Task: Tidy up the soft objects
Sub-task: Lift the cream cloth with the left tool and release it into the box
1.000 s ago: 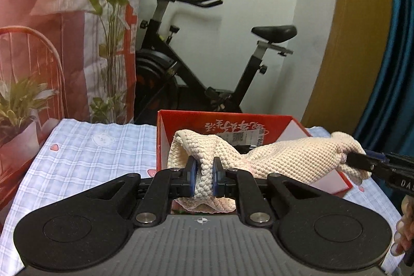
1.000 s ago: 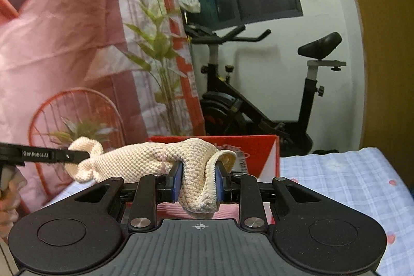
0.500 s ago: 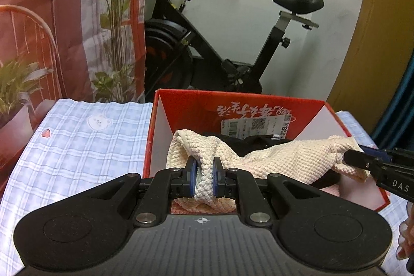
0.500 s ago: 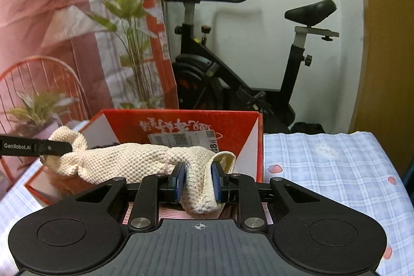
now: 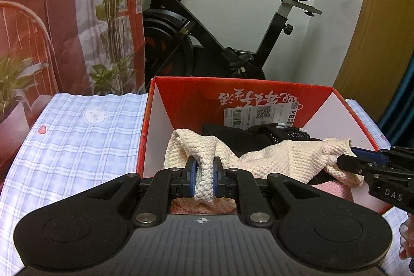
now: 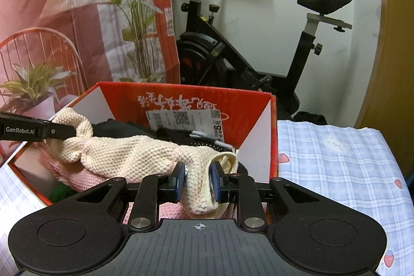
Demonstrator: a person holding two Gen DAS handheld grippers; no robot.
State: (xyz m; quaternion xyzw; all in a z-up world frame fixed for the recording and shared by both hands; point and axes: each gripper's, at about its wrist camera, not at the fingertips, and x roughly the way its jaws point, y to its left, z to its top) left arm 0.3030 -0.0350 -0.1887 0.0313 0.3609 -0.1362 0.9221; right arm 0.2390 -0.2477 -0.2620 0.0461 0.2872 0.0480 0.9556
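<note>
Left tongs (image 5: 204, 179) clenched on one end of cream knit cloth (image 5: 282, 159); right tongs (image 6: 198, 184) clenched on the other end. Cloth slung between the two, sagging inside red cardboard box (image 5: 186, 92), above pink knit fabric (image 6: 85, 179) and black garment (image 5: 233, 137). White barcode label (image 6: 185, 120) on far inner wall. Box set on blue checked tablecloth (image 5: 77, 136) covering worktop. Exercise bike (image 6: 233, 48) behind box.
</note>
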